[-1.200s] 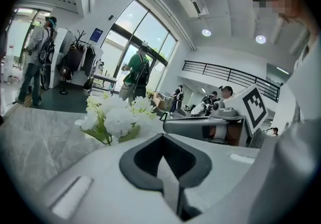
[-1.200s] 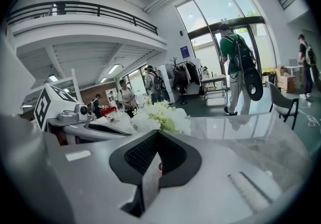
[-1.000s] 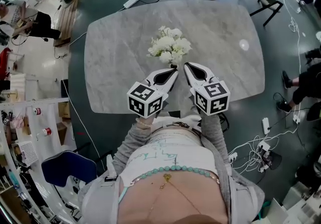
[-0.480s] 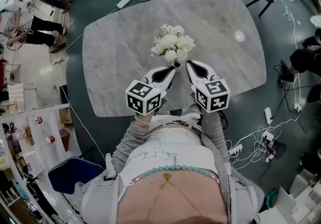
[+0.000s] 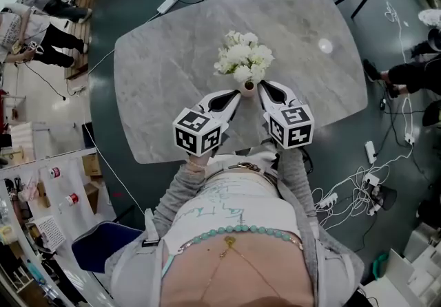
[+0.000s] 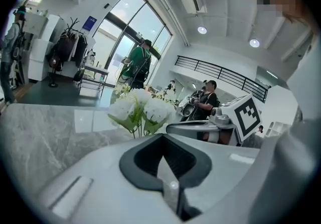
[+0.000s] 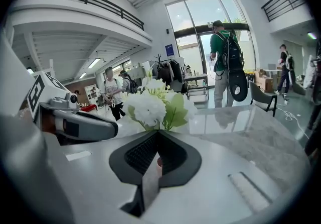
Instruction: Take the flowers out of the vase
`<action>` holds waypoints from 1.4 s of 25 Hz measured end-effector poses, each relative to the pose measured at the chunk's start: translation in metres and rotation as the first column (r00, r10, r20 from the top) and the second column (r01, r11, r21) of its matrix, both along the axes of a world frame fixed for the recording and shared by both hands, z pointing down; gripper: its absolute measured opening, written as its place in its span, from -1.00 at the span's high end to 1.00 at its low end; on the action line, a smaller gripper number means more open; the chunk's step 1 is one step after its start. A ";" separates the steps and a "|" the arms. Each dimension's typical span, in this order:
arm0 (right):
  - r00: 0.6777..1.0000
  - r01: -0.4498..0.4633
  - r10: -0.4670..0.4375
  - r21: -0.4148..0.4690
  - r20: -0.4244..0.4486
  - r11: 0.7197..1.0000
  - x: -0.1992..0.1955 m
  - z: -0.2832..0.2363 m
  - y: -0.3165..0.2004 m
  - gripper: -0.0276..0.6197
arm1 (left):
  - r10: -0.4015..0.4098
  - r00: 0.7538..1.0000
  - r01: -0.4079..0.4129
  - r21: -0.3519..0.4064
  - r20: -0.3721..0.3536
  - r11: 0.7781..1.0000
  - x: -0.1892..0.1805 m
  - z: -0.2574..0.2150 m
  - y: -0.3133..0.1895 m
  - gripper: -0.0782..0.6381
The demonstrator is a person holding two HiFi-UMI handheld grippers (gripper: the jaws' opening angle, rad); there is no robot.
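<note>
Only in the head view is the small vase (image 5: 247,86) shown. It is set on the grey marble table (image 5: 158,85), between the tips of the left gripper (image 5: 236,97) and the right gripper (image 5: 262,87) and near both; contact cannot be told. In the gripper views the vase is hidden behind the jaws, and only there are thin green stems and broad leaves seen, rising just past the fingertips. The jaws of both grippers are shown pressed together, with nothing between them. The flowers (image 5: 242,58) are seen as a tight, upright cluster of rounded white blooms, just beyond both sets of fingers.
</note>
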State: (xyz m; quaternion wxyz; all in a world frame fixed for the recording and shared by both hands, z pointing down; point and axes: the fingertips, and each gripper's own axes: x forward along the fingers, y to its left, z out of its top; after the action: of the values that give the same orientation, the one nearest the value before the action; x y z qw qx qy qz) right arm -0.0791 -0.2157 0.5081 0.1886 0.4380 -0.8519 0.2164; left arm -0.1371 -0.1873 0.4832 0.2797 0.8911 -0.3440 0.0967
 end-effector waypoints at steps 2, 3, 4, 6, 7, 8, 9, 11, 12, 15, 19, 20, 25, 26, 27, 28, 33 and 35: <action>1.000 -0.003 0.003 -0.001 -0.006 1.000 -0.004 0.003 0.000 0.83 | 0.002 1.000 -0.002 0.001 -0.001 1.000 -0.005 0.000 0.001 0.78; 1.000 -0.003 0.003 -0.001 -0.009 1.000 -0.006 0.004 0.000 0.83 | 0.002 1.000 -0.002 0.002 -0.001 1.000 -0.008 0.000 0.001 0.78; 1.000 -0.003 0.003 -0.002 -0.011 1.000 -0.008 0.005 0.001 0.83 | 0.002 1.000 -0.002 0.003 -0.001 1.000 -0.010 0.000 0.002 0.78; 1.000 -0.006 0.006 -0.006 -0.014 1.000 -0.010 0.009 0.000 0.83 | 0.002 1.000 -0.002 0.002 -0.002 1.000 -0.014 0.000 0.002 0.78; 1.000 -0.009 0.009 -0.009 -0.015 1.000 -0.011 0.011 0.000 0.83 | 0.002 1.000 -0.002 0.001 -0.003 1.000 -0.015 0.001 0.002 0.78; 1.000 -0.012 0.012 -0.013 -0.017 1.000 -0.011 0.013 0.000 0.83 | 0.002 1.000 -0.002 0.000 -0.002 1.000 -0.016 0.001 0.002 0.78; 1.000 -0.016 0.016 -0.016 -0.018 1.000 -0.011 0.016 0.000 0.83 | 0.002 1.000 -0.002 -0.001 -0.001 1.000 -0.017 0.003 0.002 0.78; 0.999 -0.025 0.024 -0.020 -0.021 1.000 -0.011 0.020 -0.002 0.83 | 0.005 1.000 -0.005 0.000 0.003 1.000 -0.019 0.005 0.001 0.78; 0.999 -0.030 0.029 -0.020 -0.022 0.999 -0.011 0.023 -0.003 0.83 | 0.006 1.000 -0.006 0.001 0.005 1.000 -0.019 0.005 0.000 0.78; 0.999 -0.045 0.045 -0.018 -0.023 0.999 -0.010 0.026 -0.005 0.83 | 0.011 1.000 -0.011 0.000 0.000 1.000 -0.021 0.006 -0.002 0.78; 0.998 -0.050 0.049 -0.021 -0.028 0.999 -0.010 0.032 -0.005 0.83 | 0.010 1.000 -0.010 -0.002 -0.008 1.000 -0.022 0.006 -0.002 0.78; 0.998 -0.048 0.048 -0.024 -0.030 0.999 -0.010 0.033 -0.005 0.83 | 0.009 1.000 -0.009 -0.004 -0.008 1.000 -0.022 0.006 -0.002 0.78; 0.999 -0.042 0.041 -0.038 -0.028 0.998 -0.012 0.038 -0.010 0.83 | 0.001 1.000 -0.001 -0.010 -0.011 1.000 -0.025 0.009 -0.005 0.78; 0.999 -0.041 0.040 -0.044 -0.031 0.998 -0.013 0.040 -0.011 0.83 | 0.000 1.000 -0.001 -0.011 -0.012 1.000 -0.025 0.009 -0.005 0.78; 0.999 -0.040 0.038 -0.049 -0.036 0.998 -0.013 0.042 -0.011 0.83 | 0.000 1.000 0.000 -0.012 -0.014 1.000 -0.026 0.010 -0.006 0.78; 0.999 -0.037 0.035 -0.055 -0.040 0.998 -0.014 0.044 -0.012 0.83 | -0.001 1.000 0.001 -0.013 -0.015 1.000 -0.026 0.010 -0.007 0.78; 0.998 -0.034 0.030 -0.077 -0.051 0.996 -0.015 0.052 -0.012 0.83 | 0.001 1.000 -0.001 -0.018 -0.025 1.000 -0.027 0.010 -0.010 0.78; 0.998 -0.037 0.033 -0.080 -0.053 0.996 -0.015 0.054 -0.013 0.83 | 0.003 1.000 -0.003 -0.021 -0.027 1.000 -0.027 0.011 -0.011 0.78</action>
State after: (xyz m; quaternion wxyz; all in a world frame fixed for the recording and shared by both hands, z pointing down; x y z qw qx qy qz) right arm -0.0944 -0.2289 0.5618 0.2245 0.4502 -0.8295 0.2425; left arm -0.1638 -0.1979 0.4937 0.2935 0.8898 -0.3379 0.0889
